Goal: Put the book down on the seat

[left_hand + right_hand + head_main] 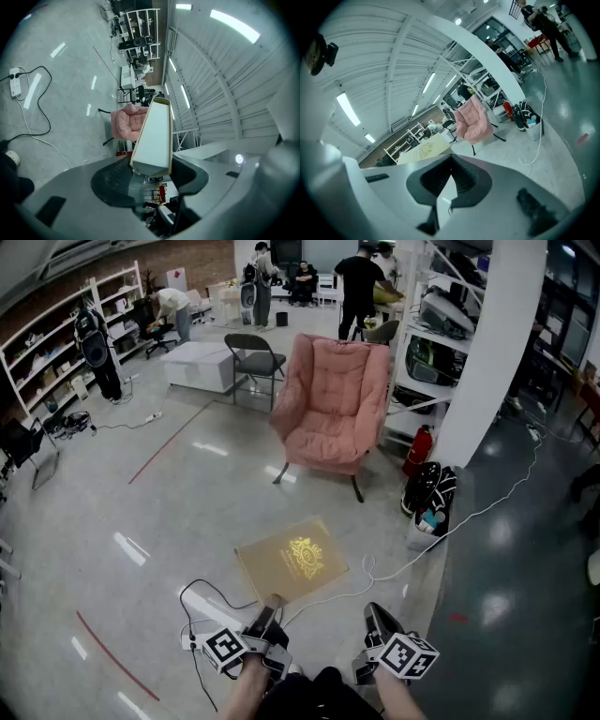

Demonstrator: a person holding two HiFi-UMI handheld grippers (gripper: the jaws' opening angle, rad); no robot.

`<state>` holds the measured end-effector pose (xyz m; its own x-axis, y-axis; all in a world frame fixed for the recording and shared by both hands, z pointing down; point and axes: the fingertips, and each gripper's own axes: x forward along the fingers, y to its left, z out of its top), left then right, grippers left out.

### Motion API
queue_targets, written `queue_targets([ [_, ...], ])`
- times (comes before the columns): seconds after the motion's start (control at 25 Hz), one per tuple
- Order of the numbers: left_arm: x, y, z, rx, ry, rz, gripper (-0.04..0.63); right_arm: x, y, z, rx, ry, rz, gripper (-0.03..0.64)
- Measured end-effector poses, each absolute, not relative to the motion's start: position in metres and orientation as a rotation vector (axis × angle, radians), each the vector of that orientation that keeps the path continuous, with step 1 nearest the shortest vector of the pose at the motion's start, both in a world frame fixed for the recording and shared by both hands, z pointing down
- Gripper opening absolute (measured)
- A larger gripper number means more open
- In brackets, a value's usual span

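Note:
A tan book with a gold emblem on its cover is held out flat over the grey floor, and my left gripper is shut on its near edge. In the left gripper view the book shows edge on, clamped between the jaws of the left gripper. The pink padded armchair stands farther ahead, its seat bare; it also shows in the gripper views. My right gripper hangs low to the right of the book, shut with nothing in it.
A grey folding chair and a white block stand behind the armchair at the left. A white pillar, a red fire extinguisher and black bags are at its right. Cables and a power strip lie near my feet. People stand at the back.

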<state>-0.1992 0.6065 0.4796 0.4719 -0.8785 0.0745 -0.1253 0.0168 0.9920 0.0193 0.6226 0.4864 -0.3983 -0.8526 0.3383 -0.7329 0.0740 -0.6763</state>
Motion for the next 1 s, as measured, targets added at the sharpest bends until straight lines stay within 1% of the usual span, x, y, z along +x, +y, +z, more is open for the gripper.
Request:
queue_targets([
  [0.2,-0.175,0.634,0.48,1.45,-0.949,-0.733,0.239,0.042,0.648,0.484,-1.626,2.198,-1.196,0.012],
  [0.44,-0.148,0.642,0.472,1.462,-0.912,-0.779,0.239,0.059,0.657,0.482,-1.621,2.232,-1.14,0.012],
  [0.56,-0.139,0.645,0.475,1.452,-0.931,-0.754,0.239,0.064,0.657,0.481,-1.623,2.242,-1.129,0.012],
  [1.0,-0.113,0.611,0.472,1.461,-0.921,-0.753,0.239,0.076,0.624,0.484,-1.591,2.262,-1.155,0.012],
])
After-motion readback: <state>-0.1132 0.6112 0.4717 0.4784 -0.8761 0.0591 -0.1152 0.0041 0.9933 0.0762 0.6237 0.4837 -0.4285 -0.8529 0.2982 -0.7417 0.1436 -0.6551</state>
